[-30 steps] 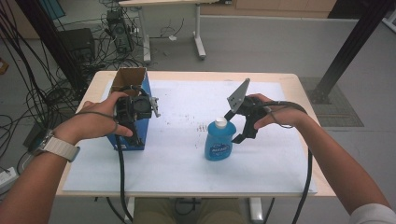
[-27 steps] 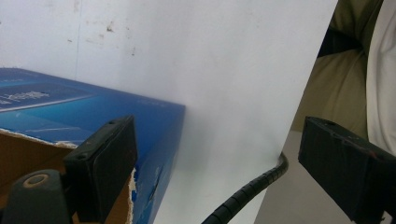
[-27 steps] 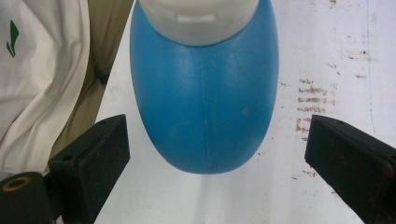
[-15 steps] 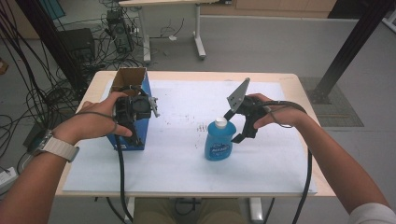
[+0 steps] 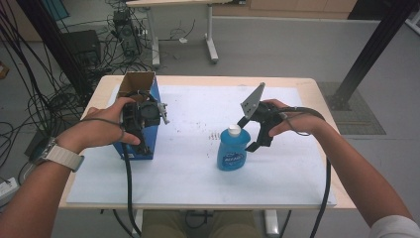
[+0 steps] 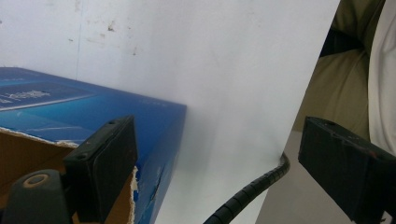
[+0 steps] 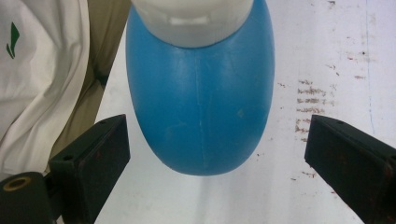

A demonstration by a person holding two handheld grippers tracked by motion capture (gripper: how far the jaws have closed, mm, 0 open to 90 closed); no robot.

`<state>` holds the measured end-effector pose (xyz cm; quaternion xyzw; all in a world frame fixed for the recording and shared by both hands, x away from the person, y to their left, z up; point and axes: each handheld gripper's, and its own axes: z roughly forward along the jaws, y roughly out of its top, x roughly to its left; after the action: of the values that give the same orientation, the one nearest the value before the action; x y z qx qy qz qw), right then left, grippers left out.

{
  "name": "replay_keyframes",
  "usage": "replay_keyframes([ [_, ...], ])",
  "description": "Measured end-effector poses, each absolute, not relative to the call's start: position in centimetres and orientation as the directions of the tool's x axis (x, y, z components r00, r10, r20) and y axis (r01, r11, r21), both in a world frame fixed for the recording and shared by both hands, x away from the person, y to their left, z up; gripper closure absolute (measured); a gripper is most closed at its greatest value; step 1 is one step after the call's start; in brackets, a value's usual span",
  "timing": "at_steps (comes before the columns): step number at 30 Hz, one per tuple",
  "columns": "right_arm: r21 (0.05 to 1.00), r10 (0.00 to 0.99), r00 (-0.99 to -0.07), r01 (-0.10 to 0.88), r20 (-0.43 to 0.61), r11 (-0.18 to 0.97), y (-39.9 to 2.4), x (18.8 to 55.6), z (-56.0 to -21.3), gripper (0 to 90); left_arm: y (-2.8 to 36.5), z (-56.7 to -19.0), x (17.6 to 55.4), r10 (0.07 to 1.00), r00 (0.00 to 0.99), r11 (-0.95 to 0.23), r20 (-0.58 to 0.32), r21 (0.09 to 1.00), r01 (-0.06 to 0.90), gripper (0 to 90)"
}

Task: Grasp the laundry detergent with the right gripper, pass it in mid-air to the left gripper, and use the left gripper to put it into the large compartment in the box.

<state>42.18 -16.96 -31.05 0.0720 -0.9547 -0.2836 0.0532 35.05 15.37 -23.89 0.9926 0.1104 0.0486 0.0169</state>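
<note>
A blue cardboard box (image 5: pixel 148 144) with an open brown top stands at the left of the white sheet (image 5: pixel 198 183). My left gripper (image 5: pixel 142 139) hangs over the box's near wall, open. In the left gripper view the left gripper (image 6: pixel 219 172) has one jaw over the box's (image 6: pixel 93 112) torn rim and the other out over the table edge, neither pressing. A blue bottle (image 5: pixel 232 154) with a white cap stands upright mid-table. My right gripper (image 5: pixel 253 141) sits just right of it, open. In the right gripper view the bottle (image 7: pixel 201 102) lies between the right gripper's (image 7: pixel 219 172) wide jaws, clear of both pads.
Brown smudges (image 5: pixel 214 135) mark the sheet left of the bottle. The wooden table edge (image 5: pixel 341 198) frames the sheet. Cables and gear (image 5: pixel 44 99) crowd the floor at left, a desk leg (image 5: pixel 212 44) stands beyond, and a black post (image 5: pixel 366 54) rises at right.
</note>
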Motion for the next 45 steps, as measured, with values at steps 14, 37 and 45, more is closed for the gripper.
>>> replay_keyframes([
  [14,0.549,-0.166,-0.984,-0.107,0.059,0.829,-17.01,42.14,-31.0,6.7,15.32,-23.89,35.08,0.218,0.971,-0.976,0.096,0.046,0.214,12.5],
  [37,0.547,-0.168,-0.984,-0.108,0.061,0.83,-16.88,42.25,-31.12,6.9,15.41,-24.02,35.08,0.224,0.97,-0.974,0.093,0.054,0.22,12.8],
  [45,0.547,-0.168,-0.984,-0.107,0.062,0.831,-16.83,42.27,-31.17,6.9,15.45,-24.1,35.14,0.225,0.97,-0.974,0.096,0.049,0.221,12.8],
])
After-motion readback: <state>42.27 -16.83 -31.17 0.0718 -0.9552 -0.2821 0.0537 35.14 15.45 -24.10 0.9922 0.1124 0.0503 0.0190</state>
